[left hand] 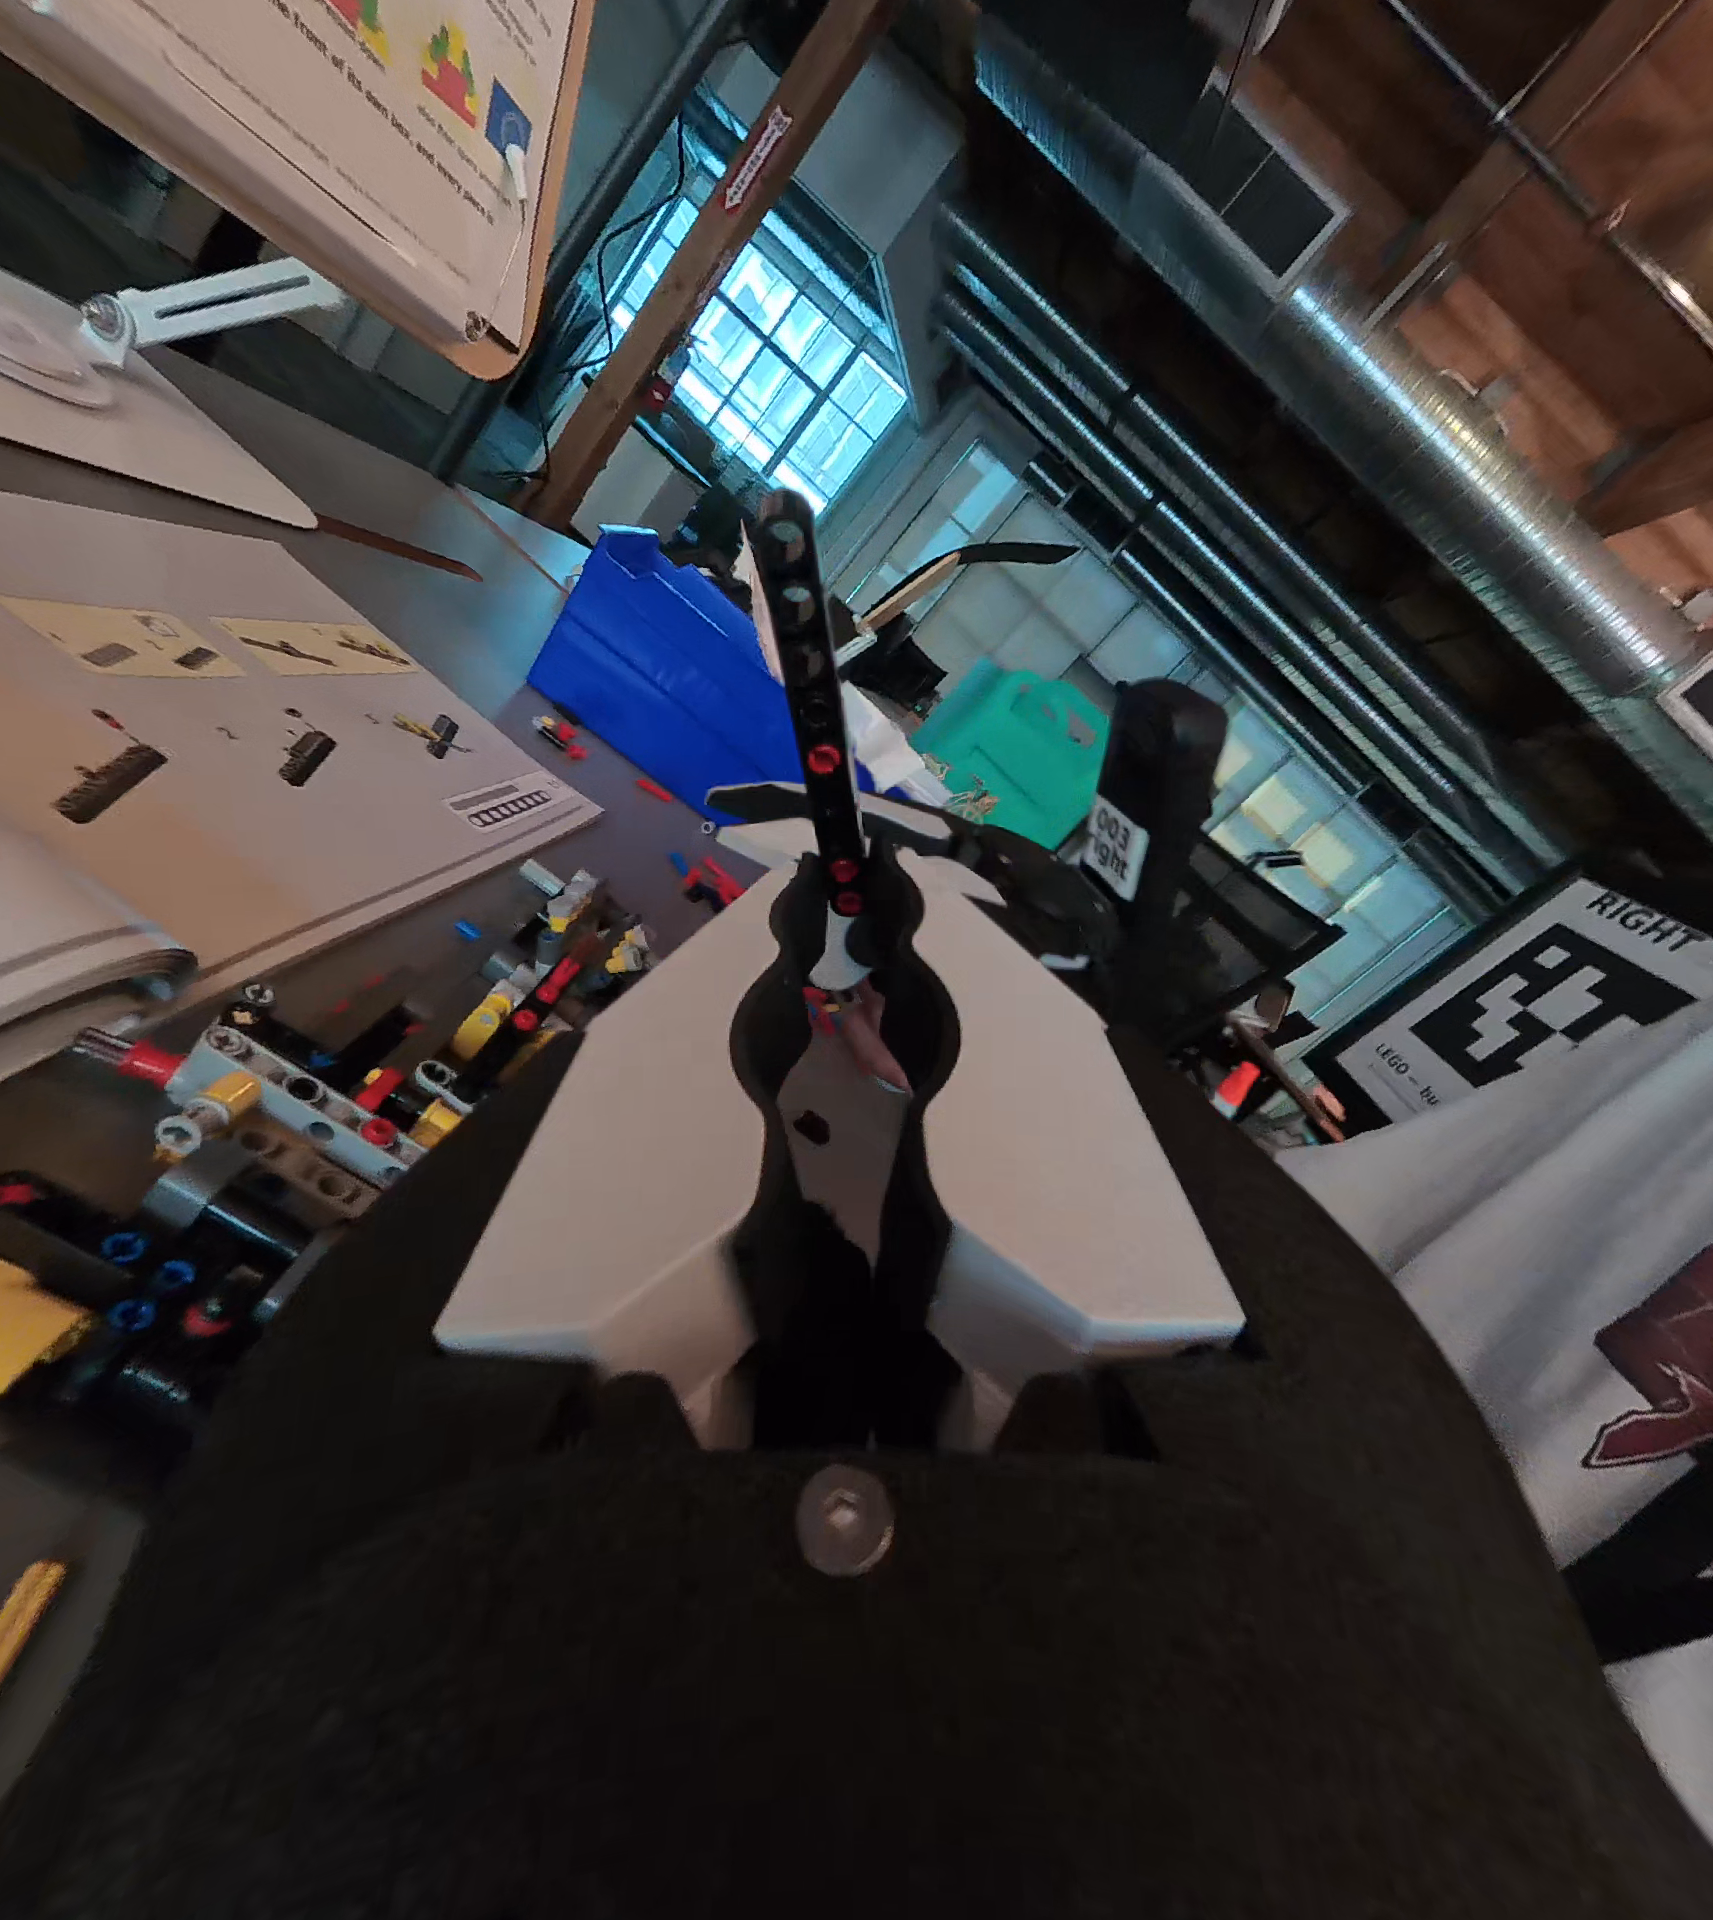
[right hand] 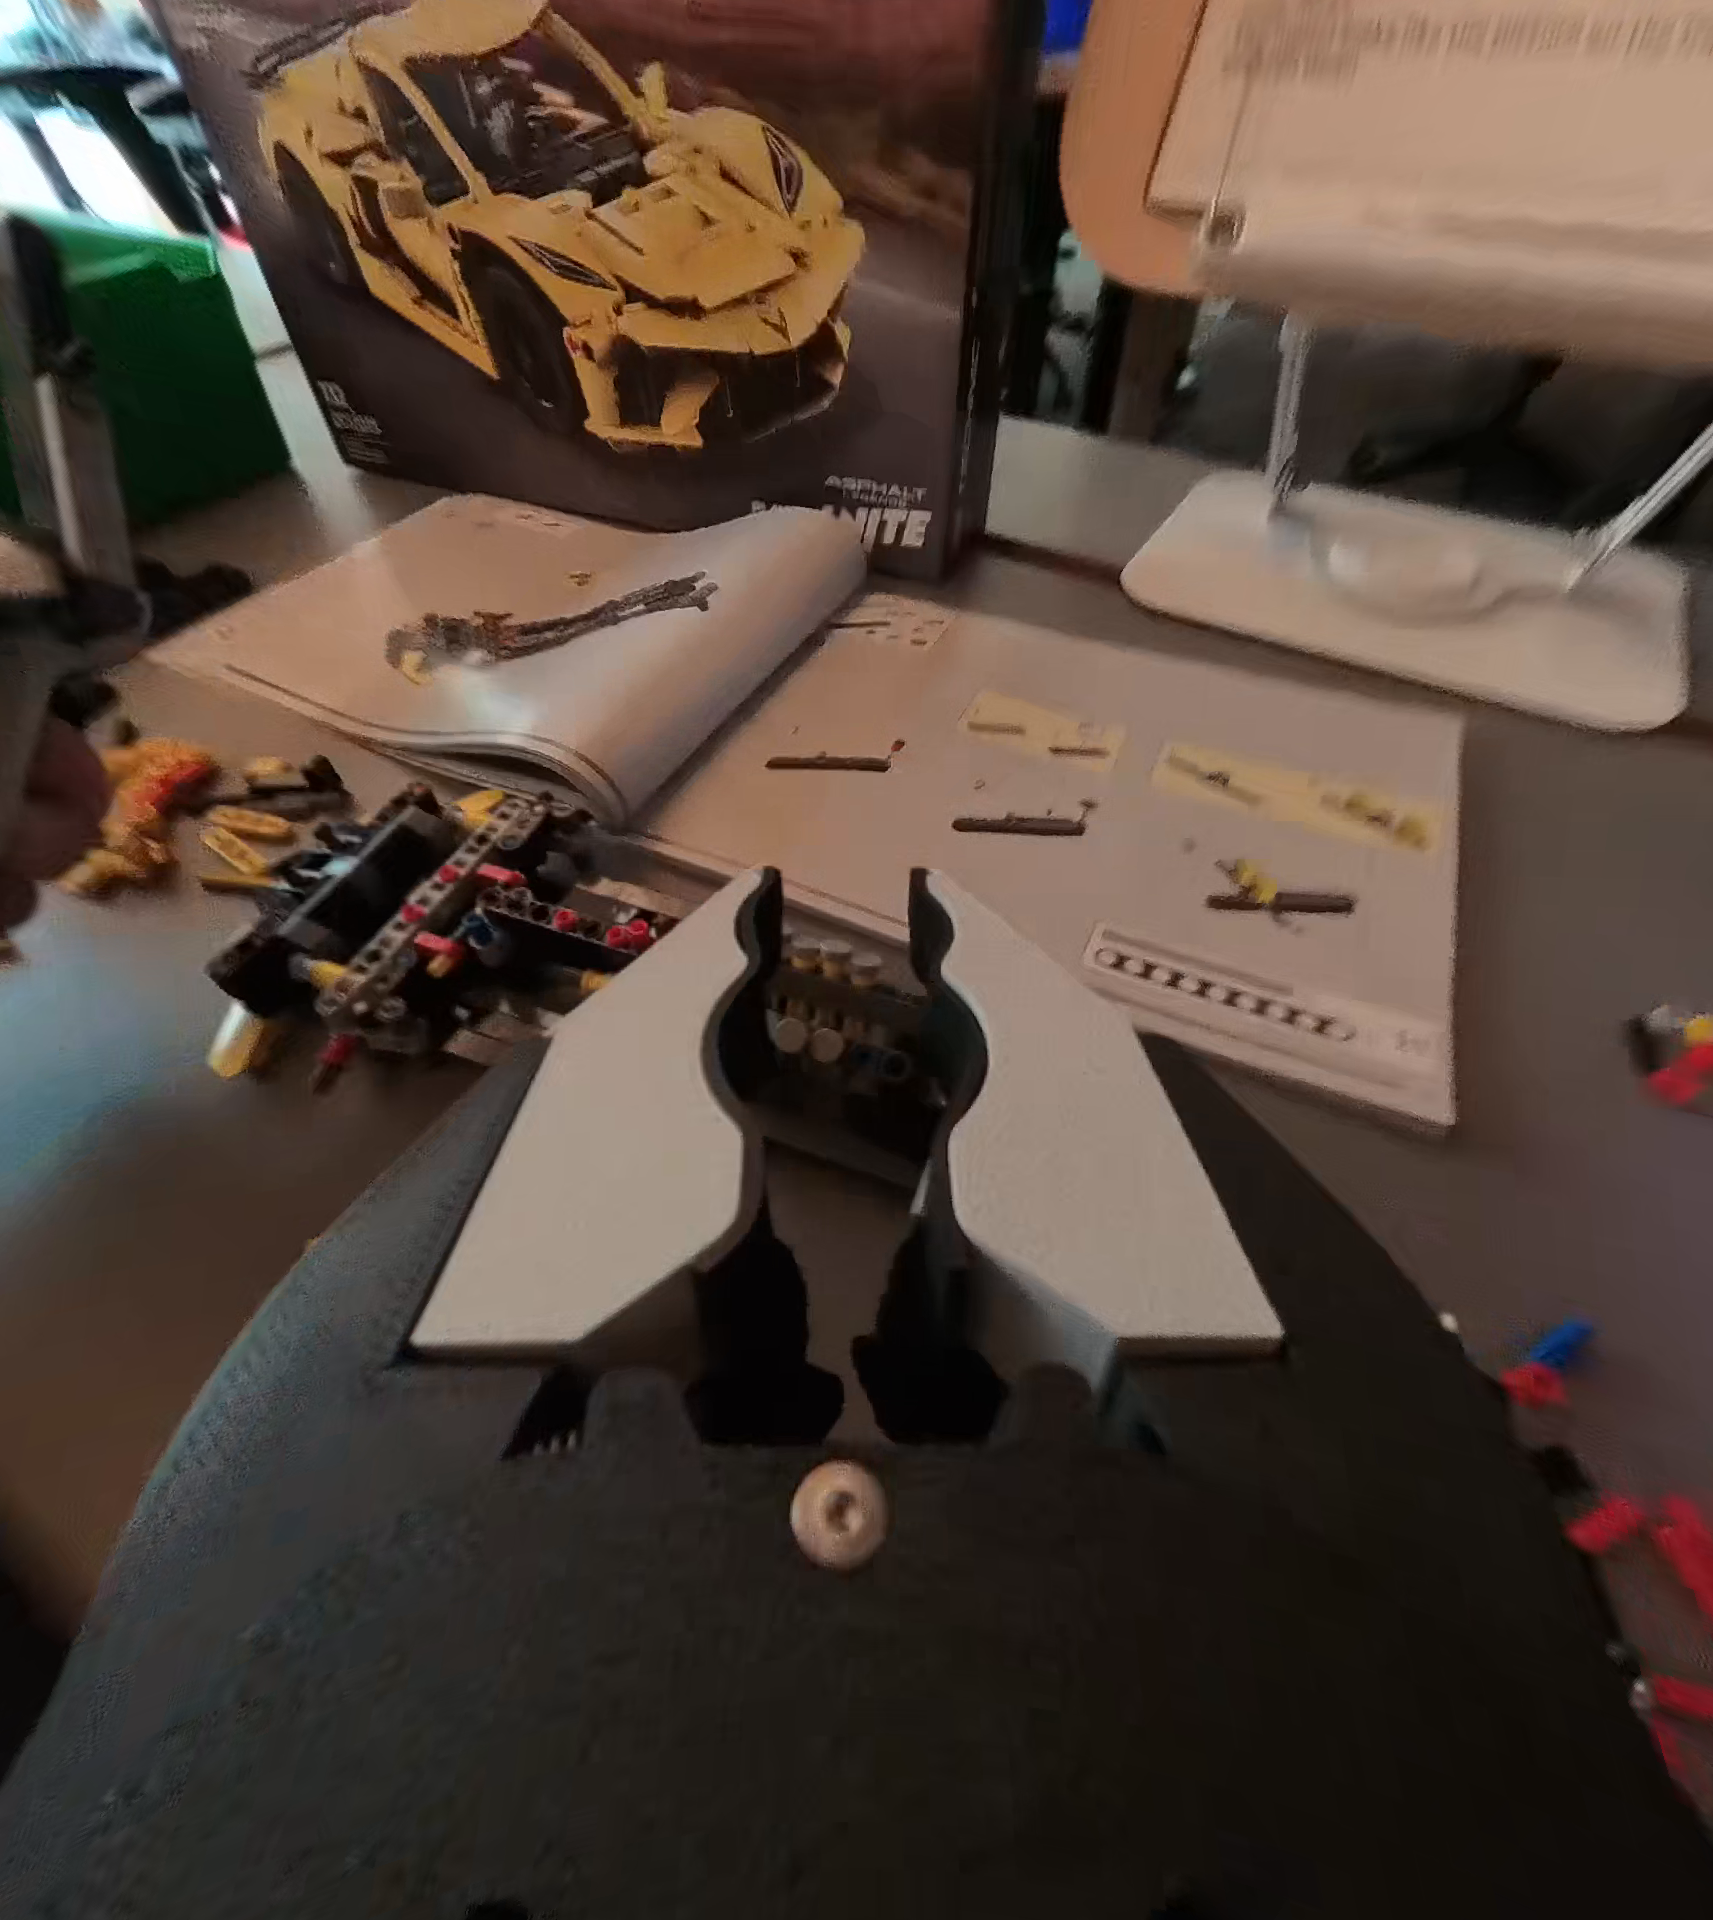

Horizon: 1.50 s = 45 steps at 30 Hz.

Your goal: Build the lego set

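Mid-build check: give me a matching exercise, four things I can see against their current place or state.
Things:
1. long black holed beam with red pins
2. right gripper
3. open grey instruction booklet
4. dark box picturing a yellow car

States:
A. standing upright behind the booklet
B. lying flat on the table
C. fingers apart, empty
D. clamped in the left gripper, raised

Pairs: 1-D, 2-C, 3-B, 4-A

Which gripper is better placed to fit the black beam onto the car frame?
Left, probably: the left gripper already holds the black beam. The right gripper is open and empty.
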Tool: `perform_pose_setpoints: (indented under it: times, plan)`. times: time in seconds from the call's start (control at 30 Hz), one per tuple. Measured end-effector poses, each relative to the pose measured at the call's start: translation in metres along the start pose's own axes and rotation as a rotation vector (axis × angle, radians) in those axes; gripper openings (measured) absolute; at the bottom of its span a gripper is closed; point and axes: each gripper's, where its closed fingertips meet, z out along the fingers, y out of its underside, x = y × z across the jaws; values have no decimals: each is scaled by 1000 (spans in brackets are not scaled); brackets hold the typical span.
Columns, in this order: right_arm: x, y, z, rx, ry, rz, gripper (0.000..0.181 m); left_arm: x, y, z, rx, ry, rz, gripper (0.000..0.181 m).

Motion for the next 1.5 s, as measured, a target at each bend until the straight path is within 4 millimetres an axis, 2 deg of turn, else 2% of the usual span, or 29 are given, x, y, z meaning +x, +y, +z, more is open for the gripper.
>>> perform_pose_setpoints:
  times: [0.13, 0.33, 0.5, 0.57, 0.63, 0.7, 0.73, 0.8, 0.83, 0.93, 1.13, 1.17, 1.3, 1.37, 1.4, 1.5]
  plan:
    - [6, 0, 4, 6, -43, 134, 25, -4, 4, 2, -34, -17, 29, 6]
    - [29, 12, 4, -40, 75, 144, 23, -3, 8, 5, -56, 2, 14, 6]
    - [26, 12, 6, -42, 64, 141, 22, -4, 9, 4, -66, 8, 3, 6]
    - [14, 6, 7, -11, -5, 128, 24, -4, 9, 4, -69, 4, 11, 6]
    - [-25, -8, 5, 58, -221, 131, 24, -3, 11, 5, -84, 14, 16, 6]
    - [-68, -25, -8, 129, -500, 188, 26, -1, 17, 7, -124, 15, 42, 6]
    - [-80, -36, -17, 173, -604, 229, 27, 0, 21, 8, -149, 7, 70, 6]
    - [-89, -49, -31, 240, -723, 278, 26, 4, 31, 10, -204, 7, 129, 6]
    - [-91, -50, -32, 240, -752, 292, 27, 7, 35, 11, -231, 18, 153, 6]
    - [-107, -41, -35, 176, -843, 281, 33, 20, 47, 14, -285, 74, 195, 6]
    - [-130, -33, -47, 99, -986, 283, 21, 39, 58, 15, -329, 148, 264, 6]
    - [-131, -31, -47, 87, -988, 268, 8, 39, 62, 15, -348, 147, 280, 6]
    - [-123, -31, -48, 83, -941, 216, 7, 33, 63, 13, -372, 98, 358, 8]
    - [-108, -27, -50, 35, -887, 118, 7, 20, 55, 7, -363, 28, 386, 23]
    - [-97, -17, -51, -49, -841, 21, 7, 14, 50, 3, -349, -7, 393, 26]
    - [-70, 37, -62, -409, -748, -349, 8, 6, 39, -5, -298, -62, 402, 25]
